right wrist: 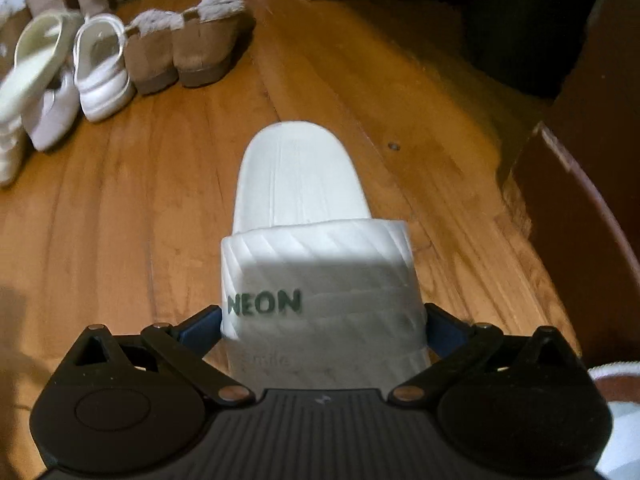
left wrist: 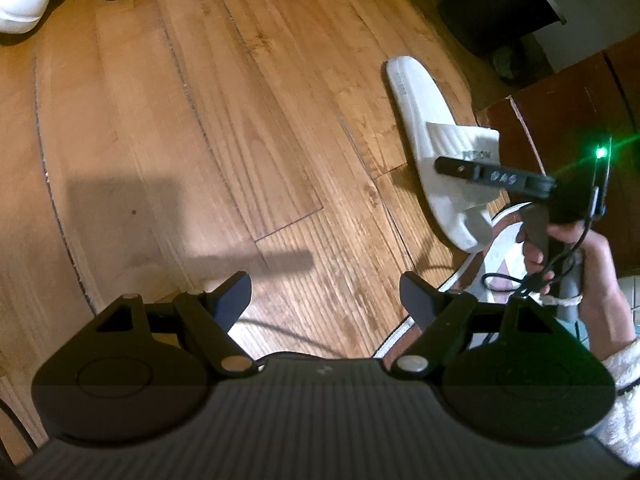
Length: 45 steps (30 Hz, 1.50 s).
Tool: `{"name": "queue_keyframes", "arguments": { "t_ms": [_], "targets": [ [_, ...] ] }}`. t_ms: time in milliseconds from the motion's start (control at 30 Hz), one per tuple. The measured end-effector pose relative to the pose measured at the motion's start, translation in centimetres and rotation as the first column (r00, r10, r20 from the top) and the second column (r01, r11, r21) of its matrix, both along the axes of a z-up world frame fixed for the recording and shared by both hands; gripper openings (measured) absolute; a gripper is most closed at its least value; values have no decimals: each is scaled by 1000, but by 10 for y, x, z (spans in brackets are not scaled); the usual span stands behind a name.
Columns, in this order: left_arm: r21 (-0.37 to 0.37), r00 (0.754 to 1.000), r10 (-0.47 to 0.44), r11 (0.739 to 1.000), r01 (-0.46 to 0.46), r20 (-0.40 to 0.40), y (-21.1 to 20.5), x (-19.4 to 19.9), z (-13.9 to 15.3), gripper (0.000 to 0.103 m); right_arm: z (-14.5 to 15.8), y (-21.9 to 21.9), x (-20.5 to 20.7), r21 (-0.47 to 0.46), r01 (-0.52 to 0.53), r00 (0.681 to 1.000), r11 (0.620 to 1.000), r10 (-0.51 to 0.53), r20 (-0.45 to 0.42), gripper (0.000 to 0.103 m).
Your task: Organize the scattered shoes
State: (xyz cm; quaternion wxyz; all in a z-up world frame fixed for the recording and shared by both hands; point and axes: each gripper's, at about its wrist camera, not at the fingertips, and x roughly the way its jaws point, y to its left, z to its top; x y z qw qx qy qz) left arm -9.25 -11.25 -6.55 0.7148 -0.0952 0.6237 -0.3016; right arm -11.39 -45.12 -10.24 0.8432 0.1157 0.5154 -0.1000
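A white slide [right wrist: 296,184] with "NEON" on its strap lies on the wooden floor, toe pointing away from me. My right gripper [right wrist: 323,320] straddles the strap, a blue-padded finger tight against each side, so it is shut on the slide. The left wrist view shows the same slide [left wrist: 416,96] at the right, with one finger of the right gripper [left wrist: 472,172] across its strap and a hand [left wrist: 592,264] on the handle. My left gripper [left wrist: 326,300] hangs open over bare floorboards to the left of the slide, with nothing between its fingers.
A row of shoes stands at the far side of the floor: white clogs [right wrist: 102,72] and tan fur-lined slippers [right wrist: 188,48]. Dark wooden furniture [right wrist: 580,200] rises at the right. A patterned rug [left wrist: 496,248] lies by the slide's toe end.
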Motion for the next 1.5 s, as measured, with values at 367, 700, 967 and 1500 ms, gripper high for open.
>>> {"name": "queue_keyframes", "arguments": {
  "t_ms": [367,700,967,1500],
  "targets": [
    [-17,1000,6,1000,-6,-15,4,-3,2,81,4,55,-2,-410,-242,970,880,231,-77,103],
    [-11,1000,5,1000,-6,-20,8,-7,4,81,-1,30,-12,-94,-67,994,993,74,79,103],
    [1,1000,10,1000,-10,-26,6,-8,0,81,-4,-6,-22,244,-31,962,969,-38,271,103],
    [6,999,-1,1000,1,36,-7,-7,-11,81,22,25,-32,214,-72,953,974,4,302,103]
  ]
}}
